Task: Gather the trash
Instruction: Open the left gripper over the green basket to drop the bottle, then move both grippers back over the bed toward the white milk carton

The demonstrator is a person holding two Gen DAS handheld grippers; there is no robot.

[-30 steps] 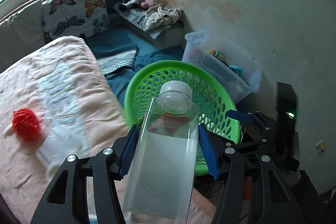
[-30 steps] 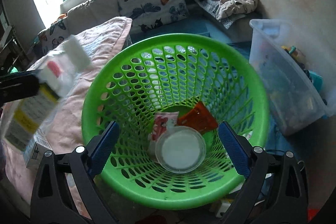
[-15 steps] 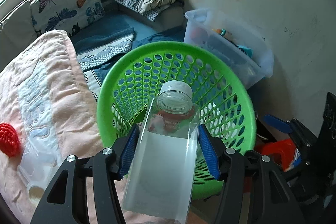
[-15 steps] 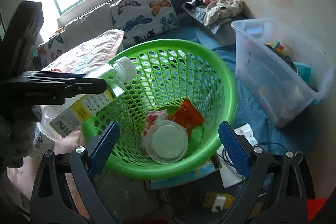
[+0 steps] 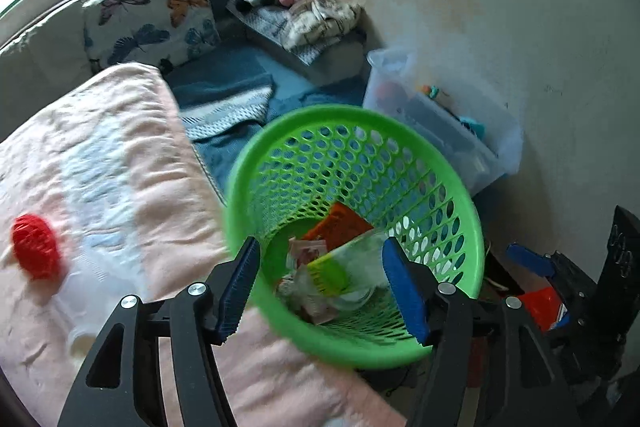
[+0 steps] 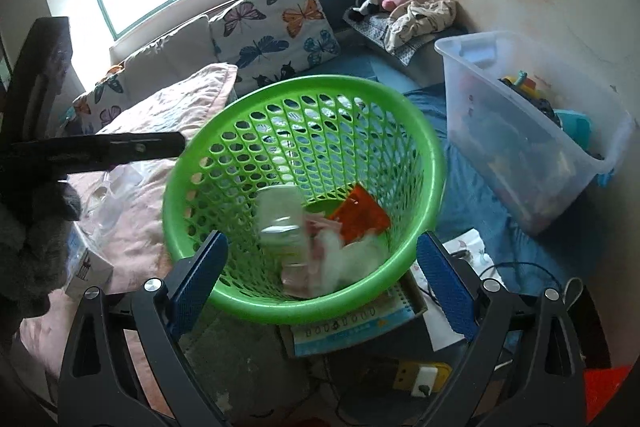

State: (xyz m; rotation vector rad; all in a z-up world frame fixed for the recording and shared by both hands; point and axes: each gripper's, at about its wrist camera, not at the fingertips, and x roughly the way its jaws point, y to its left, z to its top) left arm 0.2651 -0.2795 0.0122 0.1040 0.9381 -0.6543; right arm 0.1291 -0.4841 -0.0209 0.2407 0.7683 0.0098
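No text, brand or number can be read in either view. Print is present but illegible: a blurred yellow-green label on the clear bottle [image 5: 340, 269] in the green basket [image 6: 430, 163]; rows of small marks on the booklet [image 6: 360, 325] under the basket, just ahead of the right gripper; dark print on the small white box [image 6: 86, 269] left of it.

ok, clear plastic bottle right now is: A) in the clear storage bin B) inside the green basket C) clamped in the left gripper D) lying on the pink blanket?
B: the clear plastic bottle lies blurred among the trash inside the green basket, and the left gripper, its jaws opening, has nothing pressed between its pads.
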